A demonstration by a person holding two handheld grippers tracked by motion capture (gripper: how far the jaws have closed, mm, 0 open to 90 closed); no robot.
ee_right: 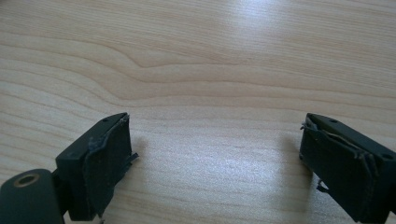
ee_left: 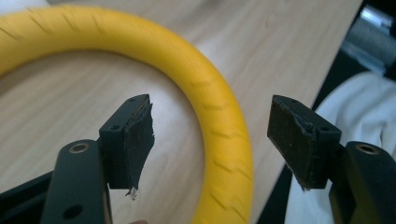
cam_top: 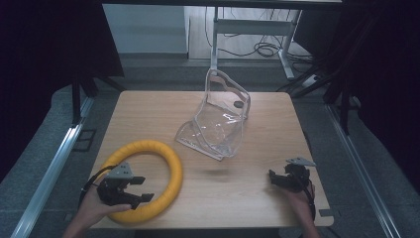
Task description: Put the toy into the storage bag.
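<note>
High view, from left to right. A yellow ring (cam_top: 148,178) lies flat on the light wooden tabletop (cam_top: 237,188) in its 7 o'clock corner. The left gripper (cam_top: 141,189), held in the person's left hand (cam_top: 96,208), sits over the ring's near arc at about 6 o'clock of the ring, jaws spread and pointing toward 3 o'clock — released, with the ring's band running between them.

Left gripper view: the two black jaws stand well apart, and the yellow ring (ee_left: 219,107) curves through the gap between them; whether either worn pad (ee_left: 137,140) touches it cannot be told. A white cloth (ee_left: 355,116) shows beyond the tabletop edge at the right.

At the tabletop's centre, toward 12 o'clock, a clear plastic bag (cam_top: 220,116) stands partly upright and open, well apart from the ring.

At 4 o'clock, the right gripper (cam_top: 275,177), in the person's right hand (cam_top: 299,201), rests low near the edge, pointing toward 9 o'clock.

Right gripper view: its jaws are spread wide — released — with bare tabletop (ee_right: 210,93) between them.
</note>
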